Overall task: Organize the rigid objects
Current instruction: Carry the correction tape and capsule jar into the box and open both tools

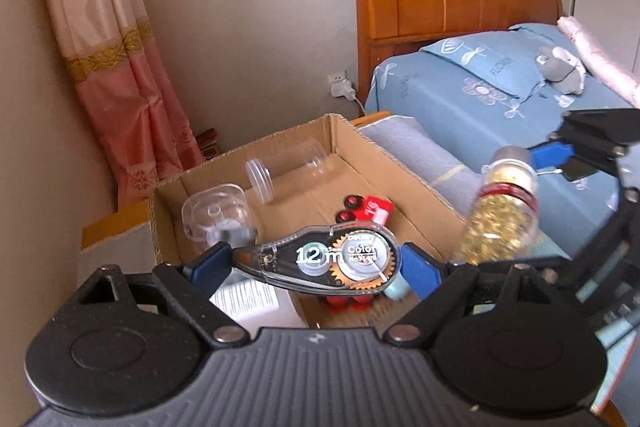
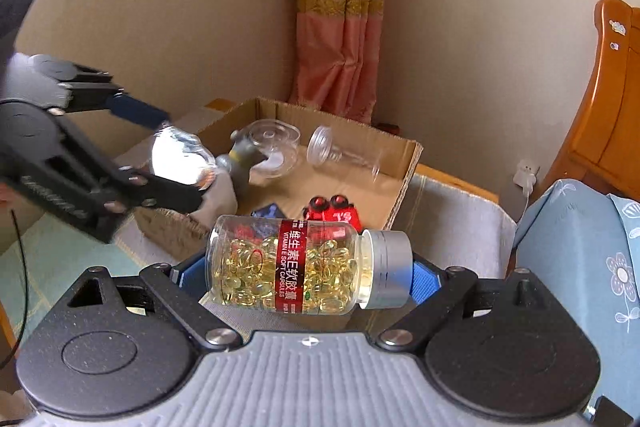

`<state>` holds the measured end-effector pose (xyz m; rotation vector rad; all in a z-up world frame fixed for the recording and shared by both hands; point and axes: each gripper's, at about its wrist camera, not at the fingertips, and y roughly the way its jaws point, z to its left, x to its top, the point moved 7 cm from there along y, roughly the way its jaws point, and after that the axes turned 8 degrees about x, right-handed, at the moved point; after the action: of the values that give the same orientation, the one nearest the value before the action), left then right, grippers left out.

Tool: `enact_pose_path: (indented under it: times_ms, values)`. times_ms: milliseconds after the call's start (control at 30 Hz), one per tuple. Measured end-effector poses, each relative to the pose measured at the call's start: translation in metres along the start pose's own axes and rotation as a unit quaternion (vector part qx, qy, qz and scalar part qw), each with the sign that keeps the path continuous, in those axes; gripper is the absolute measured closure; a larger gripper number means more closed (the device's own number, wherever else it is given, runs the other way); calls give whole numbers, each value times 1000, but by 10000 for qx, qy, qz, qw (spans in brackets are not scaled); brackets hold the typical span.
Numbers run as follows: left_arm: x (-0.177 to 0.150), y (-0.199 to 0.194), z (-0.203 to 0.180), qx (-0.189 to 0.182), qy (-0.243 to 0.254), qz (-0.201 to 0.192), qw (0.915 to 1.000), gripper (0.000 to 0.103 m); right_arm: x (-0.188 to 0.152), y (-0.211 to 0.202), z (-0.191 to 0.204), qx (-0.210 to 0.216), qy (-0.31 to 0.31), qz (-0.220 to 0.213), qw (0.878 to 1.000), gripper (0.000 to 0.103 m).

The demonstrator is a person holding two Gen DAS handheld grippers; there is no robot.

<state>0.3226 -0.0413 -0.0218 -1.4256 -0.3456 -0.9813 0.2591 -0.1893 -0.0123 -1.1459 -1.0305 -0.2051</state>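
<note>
The left tongs (image 1: 316, 263) are clamped end to end on a correction tape dispenser (image 1: 320, 261), its long axis lying crosswise between the blue pads, narrow tip toward the left pad. The right tongs (image 2: 308, 267) are clamped the same way on a bottle of yellow capsules (image 2: 296, 267), which lies on its side across the pads with its grey cap to the right.

Both loads hang above the near edge of an open cardboard box (image 1: 400, 163) that stands on a grey-covered surface (image 2: 452, 211) beside the bed (image 1: 480, 95). The box lies ahead of and below both tongs. Inside it, toward the far corners, are a clear jar (image 1: 288, 167) on its side and a clear square container (image 1: 214, 215); a red toy (image 1: 366, 207) sits near the middle.

Seen from the left wrist, the bottle hangs over the box's right wall, while the tape dispenser sits nearer the box's middle, so the left hand looks closer to a free patch of box floor. Each object probably needs only a forward and downward carry before release; the bare floor between toy and jar seems the roomiest spot.
</note>
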Motion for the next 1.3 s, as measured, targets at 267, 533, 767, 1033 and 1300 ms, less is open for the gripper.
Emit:
enact_pose_path:
  times_ms: [267, 533, 767, 1033, 1300]
  values:
    - [9, 38, 8, 229, -121, 66, 9996, 13, 8, 10, -14, -43, 43, 40, 10000, 7]
    - [2, 16, 23, 317, -329, -49, 9989, 5, 26, 33, -23, -57, -15, 96, 9999, 7]
    - [-18, -11, 48, 905, -468, -139, 9947, 1, 57, 65, -22, 107, -114, 113, 9998, 8]
    - [-40, -19, 53, 694, -733, -42, 9949, 1, 79, 101, -25, -103, -186, 344, 9992, 22]
    - [-47, -29, 51, 638, -941, -205, 9933, 1, 66, 82, -17, -301, -137, 354, 9988, 0]
